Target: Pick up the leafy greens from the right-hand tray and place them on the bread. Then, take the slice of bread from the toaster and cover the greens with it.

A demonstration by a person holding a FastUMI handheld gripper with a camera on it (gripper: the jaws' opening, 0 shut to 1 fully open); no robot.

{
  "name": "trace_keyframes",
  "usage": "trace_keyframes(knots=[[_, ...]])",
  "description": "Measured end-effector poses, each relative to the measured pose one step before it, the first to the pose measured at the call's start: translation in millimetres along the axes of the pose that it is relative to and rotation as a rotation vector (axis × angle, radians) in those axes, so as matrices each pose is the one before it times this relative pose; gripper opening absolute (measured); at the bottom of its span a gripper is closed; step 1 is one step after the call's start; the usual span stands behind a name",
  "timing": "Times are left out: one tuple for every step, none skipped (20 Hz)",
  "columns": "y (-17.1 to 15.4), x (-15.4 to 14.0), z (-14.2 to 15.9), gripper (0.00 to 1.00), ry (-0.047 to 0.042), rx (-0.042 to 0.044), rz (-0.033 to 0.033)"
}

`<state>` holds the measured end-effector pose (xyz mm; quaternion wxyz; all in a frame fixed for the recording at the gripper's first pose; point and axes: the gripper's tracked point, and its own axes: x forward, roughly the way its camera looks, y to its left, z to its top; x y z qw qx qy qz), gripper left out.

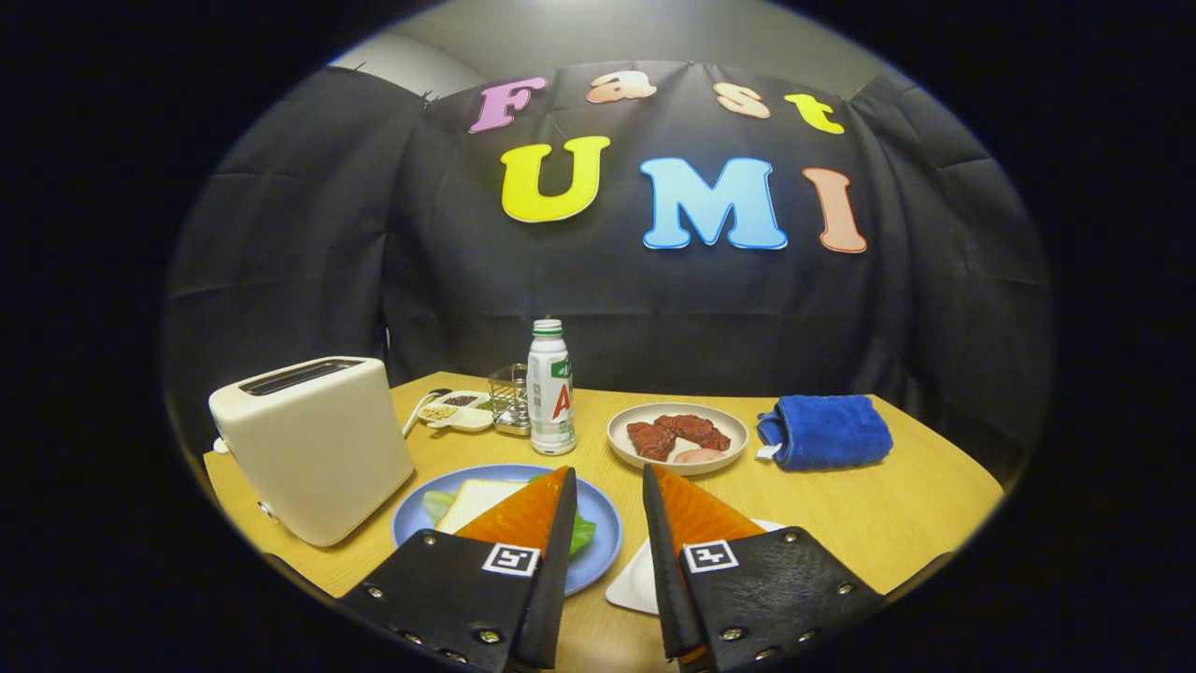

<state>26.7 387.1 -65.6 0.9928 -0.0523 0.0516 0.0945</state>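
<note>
At the far left of your desk [869, 523] stands one toaster [313, 444], its slot dark from this angle, so you cannot tell whether a slice sits in it. Just right of it lies one blue plate [598, 509], and on it one slice of bread [472, 503] with leafy greens [434, 503] poking out on both sides of the slice, so the sandwich looks close to finished, or already covered. Your tongs [605, 491] hang above the plate's right edge, fingers apart, nothing between them. Beyond them stand one bottle [550, 388], one wire holder [509, 397] and one small dish of seeds [456, 409]. Further right sits one beige plate [677, 435] carrying two reddish pieces and one pale piece. Under the right finger peeks one white tray [635, 584], mostly hidden. Last comes one rolled blue towel [824, 430].

The risks, as I judge them: if you drop or swing left without care, the left finger could nudge the bread off the greens or skid the plate toward the toaster. A reach forward could tip the bottle, which is tall and narrow.
</note>
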Motion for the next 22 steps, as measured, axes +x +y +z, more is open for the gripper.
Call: trace_keyframes(knots=[[-10.78,-5.22,3.96,0.42,-0.01767,-0.01974,-0.0047],[-12.26,-5.89,3.58,0.42,-0.01801,-0.02579,-0.01136],[-12.79,-5.5,4.57,0.42,-0.02022,-0.02967,-0.01407],[-12.74,-5.15,2.75,0.42,-0.01852,-0.0349,-0.01737],[-14.28,-5.74,2.03,0.42,-0.01627,-0.03175,-0.02014],[-13.41,-5.26,1.43,0.42,-0.01847,-0.02499,-0.02044],[-10.04,-2.92,0.49,0.42,-0.01328,-0.01532,-0.01216],[-10.91,-6.65,-0.52,0.42,-0.01263,-0.011,-0.00443],[-10.48,-4.25,-0.82,0.41,-0.00737,0.00545,-0.00082],[-11.09,-4.13,-2.49,0.41,-0.00201,0.01025,-0.00317],[-11.3,-3.32,-1.91,0.41,-0.00056,0.00192,-0.0011],[-14.02,-1.34,-2.5,0.42,-0.00678,-0.00674,-0.00285],[-14.54,-0.74,-3.85,0.41,-0.00782,-0.021,-0.00584],[-9.67,-2.36,-6.0,0.41,0.00759,0.00175,0.01071],[-7.18,-3.33,-6.73,0.41,0.00687,0.02147,0.0273],[-9.72,-0.61,-4.02,0.42,0.0049,0.01717,0.00569],[-17.6,1.13,-2.02,0.41,-0.0064,-0.00191,-0.01161],[-24.42,-0.75,-0.44,0.39,-0.01137,-0.00147,-0.02876],[-22.23,-0.36,2.18,0.39,-0.01952,0.00622,-0.02222],[-20.58,-2.79,0.33,0.39,-0.01344,0.00901,-0.01803],[-18.32,-1.64,-2.37,0.39,-0.005,0.01136,-0.00819],[-17.66,-1.72,-4.4,0.39,0.00656,0.0144,-0.00585]])
